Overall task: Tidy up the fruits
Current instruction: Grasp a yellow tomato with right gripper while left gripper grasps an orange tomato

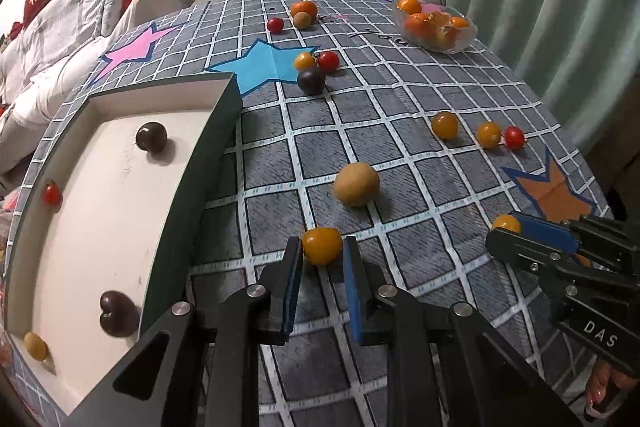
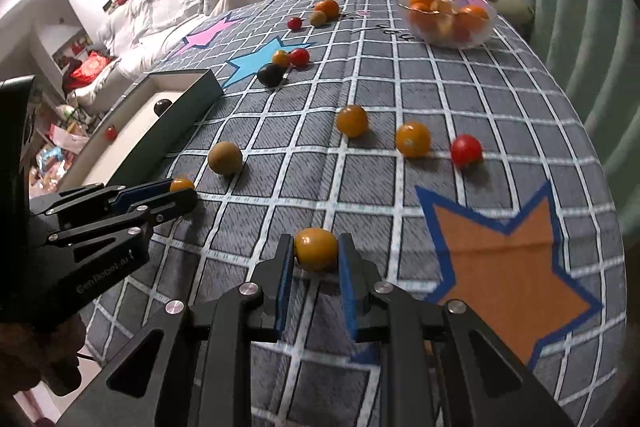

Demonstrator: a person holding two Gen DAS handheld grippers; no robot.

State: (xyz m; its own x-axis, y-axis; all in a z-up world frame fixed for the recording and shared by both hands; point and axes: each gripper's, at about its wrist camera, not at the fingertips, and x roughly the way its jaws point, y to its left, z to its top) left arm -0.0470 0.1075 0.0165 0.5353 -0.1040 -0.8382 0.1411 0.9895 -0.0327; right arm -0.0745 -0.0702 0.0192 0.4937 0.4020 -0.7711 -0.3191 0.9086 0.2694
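Note:
My left gripper (image 1: 322, 247) is shut on a yellow cherry tomato (image 1: 322, 245) just above the checked tablecloth, right of the white box (image 1: 120, 227). It also shows in the right wrist view (image 2: 182, 189). My right gripper (image 2: 316, 249) is shut on another yellow tomato (image 2: 316, 249) near the orange star; it shows in the left wrist view (image 1: 506, 227). The box holds two dark fruits (image 1: 151, 137), a red tomato (image 1: 52, 194) and a yellow one (image 1: 35, 345). A tan round fruit (image 1: 356, 184) lies ahead of the left gripper.
Loose yellow (image 2: 352, 121) and red tomatoes (image 2: 466, 150) and a dark plum (image 2: 270, 75) lie scattered on the cloth. A clear bowl of oranges (image 2: 448, 17) stands at the far right. A sofa with a blanket is behind the table.

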